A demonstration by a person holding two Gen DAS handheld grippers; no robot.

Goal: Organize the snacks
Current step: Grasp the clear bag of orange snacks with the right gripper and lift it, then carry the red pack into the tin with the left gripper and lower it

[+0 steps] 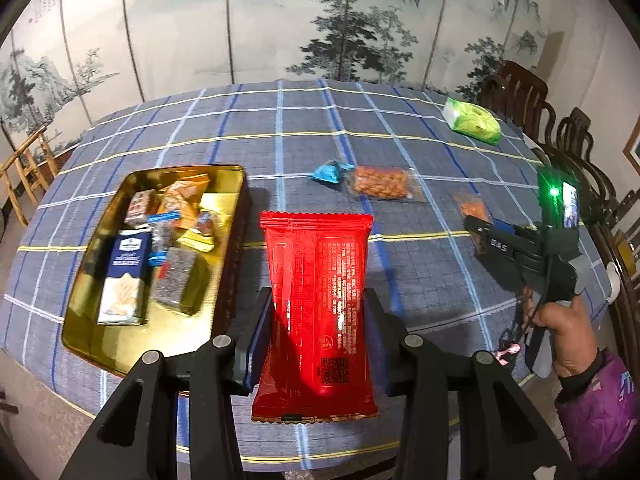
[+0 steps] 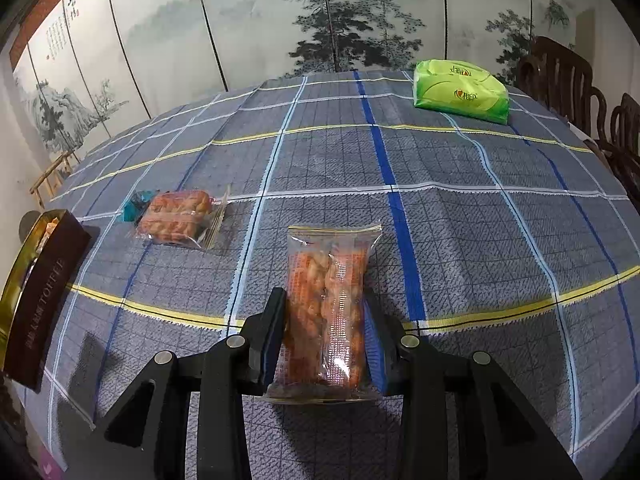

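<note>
Both grippers tilted down over the desk (image 2: 480,208): left gripper (image 1: 318,320) clenched a red packet (image 1: 316,280) beside the tin (image 1: 100,336); right gripper (image 2: 326,320) clenched a clear snack bag (image 2: 328,280). Only the left view showed the tin's contents.

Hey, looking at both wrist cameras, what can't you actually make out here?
- Gold tin, left wrist view: snacks inside are motion-blurred, labels unreadable.
- Same tin, right wrist view: cut off by the left edge, contents hidden by its wall.
- Blue wrapper, right wrist view: mostly hidden behind the clear snack pack.

Purple sleeve (image 1: 604,412) with black cuff; black grippers, silver screws.
</note>
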